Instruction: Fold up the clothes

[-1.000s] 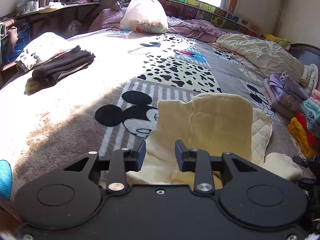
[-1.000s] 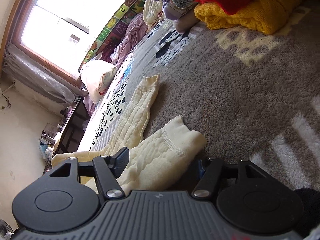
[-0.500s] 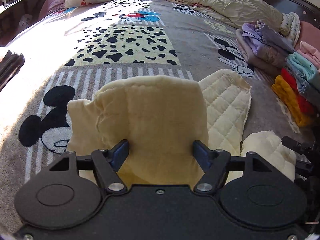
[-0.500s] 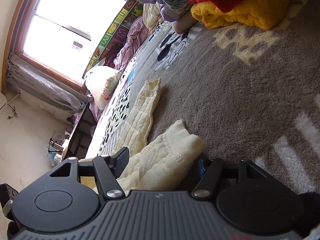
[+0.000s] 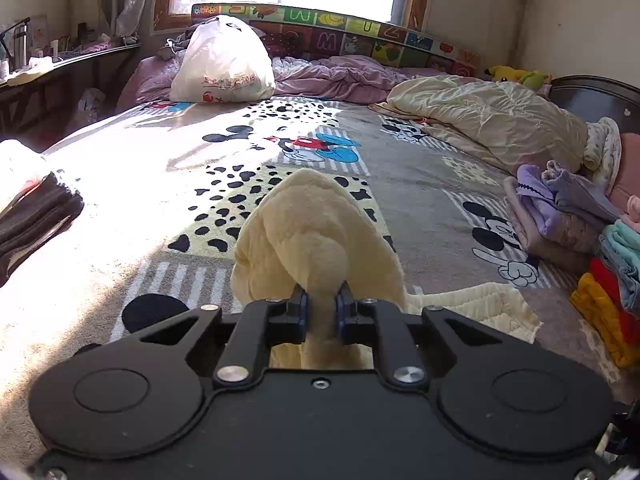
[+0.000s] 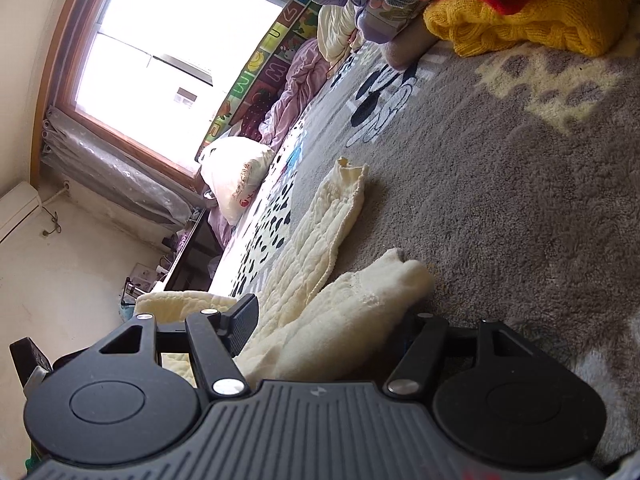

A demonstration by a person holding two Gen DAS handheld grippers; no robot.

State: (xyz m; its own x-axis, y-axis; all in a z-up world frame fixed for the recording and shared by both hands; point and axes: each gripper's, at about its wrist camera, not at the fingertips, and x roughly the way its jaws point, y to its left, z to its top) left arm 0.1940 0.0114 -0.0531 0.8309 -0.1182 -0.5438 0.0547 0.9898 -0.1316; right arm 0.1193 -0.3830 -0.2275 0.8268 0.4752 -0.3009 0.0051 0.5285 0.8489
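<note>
Mid-fold: the left gripper [image 5: 321, 312] clenches a bunched part of the cream garment [image 5: 316, 240] above the blanket [image 5: 420, 184], the right gripper [image 6: 332, 328] gapes around its sleeve, so next likely laying the lifted part flat.

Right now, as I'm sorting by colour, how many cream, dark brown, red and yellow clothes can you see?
Cream garment, pinched in the left tongs: 1
Dark brown folded garment: 1
Red garment: 1
Yellow knit: 1
Total: 4
</note>
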